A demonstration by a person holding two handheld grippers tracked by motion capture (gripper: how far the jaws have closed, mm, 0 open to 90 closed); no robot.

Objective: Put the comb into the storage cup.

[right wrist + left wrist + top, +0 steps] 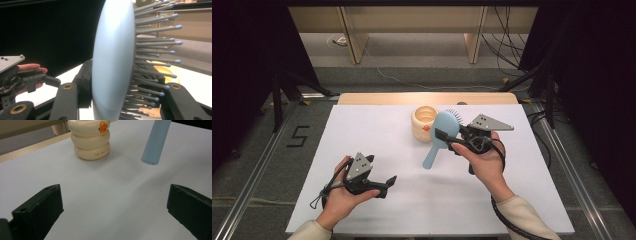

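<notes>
White tabletop [377, 125], dark surround. Right gripper [451, 139]: jaws clamped on blue hairbrush [443, 131] head, brush held above table beside cream ringed cup [424, 122]. Left gripper [387, 182]: jaws apart, empty. Risk: bristle-side pad grips poorly; brush may pivot, slip, or knock cup.

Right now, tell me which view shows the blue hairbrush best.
The high view: the whole hairbrush shows there, head to handle, lifted off the table in the right gripper. The right gripper view has just its head and bristles, side-on between the fingers. The left gripper view catches the handle's end.
</notes>
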